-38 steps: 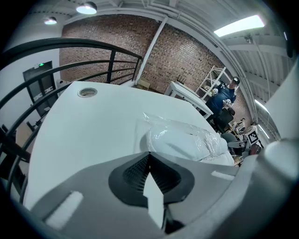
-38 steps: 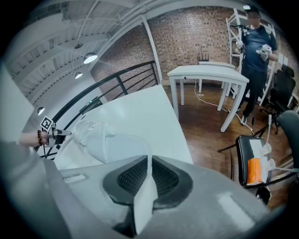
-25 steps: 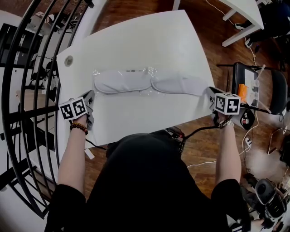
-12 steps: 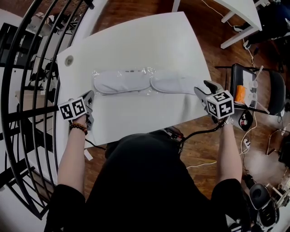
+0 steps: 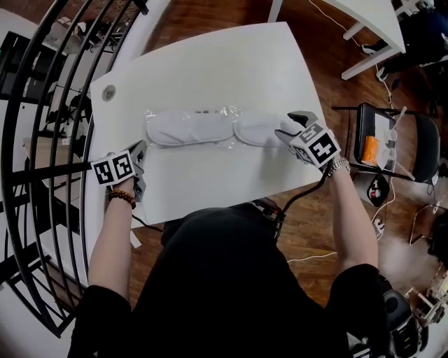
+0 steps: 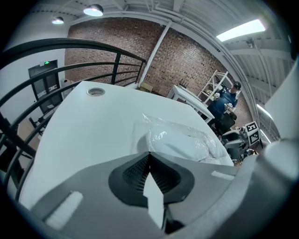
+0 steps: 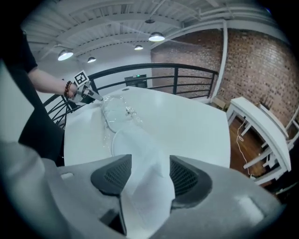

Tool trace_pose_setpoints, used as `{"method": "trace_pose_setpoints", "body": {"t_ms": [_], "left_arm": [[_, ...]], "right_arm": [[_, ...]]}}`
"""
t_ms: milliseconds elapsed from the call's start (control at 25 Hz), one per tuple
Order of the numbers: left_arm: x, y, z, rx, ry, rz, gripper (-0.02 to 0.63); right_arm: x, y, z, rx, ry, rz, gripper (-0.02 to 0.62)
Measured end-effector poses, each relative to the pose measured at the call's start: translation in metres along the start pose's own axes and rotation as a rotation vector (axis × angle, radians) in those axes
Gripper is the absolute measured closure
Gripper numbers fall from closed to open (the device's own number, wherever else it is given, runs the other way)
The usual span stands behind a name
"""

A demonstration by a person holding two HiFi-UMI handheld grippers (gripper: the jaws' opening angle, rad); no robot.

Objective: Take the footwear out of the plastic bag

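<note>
A clear plastic bag lies across the white table. One white slipper is inside it. A second white slipper sticks out of its right end. My right gripper is open over that slipper's free end. Its jaws have just been opening, and the white fabric lies between them without being squeezed. My left gripper is shut, its tips at the bag's near-left corner. Whether plastic is pinched there is unclear.
A black curved railing runs along the table's left side. A cable hole sits in the far-left corner. A black chair with items stands to the right, and another white table beyond it. A person stands far off.
My right gripper left the table's right edge, moved left to the protruding slipper, rolled, and went from shut to open. The left gripper and the bag stayed put.
</note>
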State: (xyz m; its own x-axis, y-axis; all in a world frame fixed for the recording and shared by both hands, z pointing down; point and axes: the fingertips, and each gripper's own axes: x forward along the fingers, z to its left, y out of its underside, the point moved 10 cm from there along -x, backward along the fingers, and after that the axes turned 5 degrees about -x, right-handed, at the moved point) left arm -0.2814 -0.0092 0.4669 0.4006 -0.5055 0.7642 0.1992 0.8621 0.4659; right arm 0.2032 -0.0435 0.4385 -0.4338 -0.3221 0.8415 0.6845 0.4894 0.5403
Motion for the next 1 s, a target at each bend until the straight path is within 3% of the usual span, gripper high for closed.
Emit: {"method": "trace_pose_setpoints", "body": {"t_ms": [240,520,760,1000], "left_arm": [[0.001,0.000,-0.002,0.000,-0.001,0.002,0.591],[0.002,0.002,-0.002,-0.006,-0.002,0.007,0.591],[0.002,0.002,0.000,-0.010,0.000,0.011,0.591],[0.003,0.002,0.001,-0.012,0.000,0.014,0.591]], "right_arm": [[0.021,-0.016,-0.005,-0.118,-0.059,0.092,0.339],[0.040,-0.013,-0.013,-0.105,-0.106,0.138,0.347],[0.040,-0.013,-0.010,-0.112,-0.086,0.147,0.515],[0.031,-0.007,-0.019,-0.044,-0.015,0.120,0.552]]}}
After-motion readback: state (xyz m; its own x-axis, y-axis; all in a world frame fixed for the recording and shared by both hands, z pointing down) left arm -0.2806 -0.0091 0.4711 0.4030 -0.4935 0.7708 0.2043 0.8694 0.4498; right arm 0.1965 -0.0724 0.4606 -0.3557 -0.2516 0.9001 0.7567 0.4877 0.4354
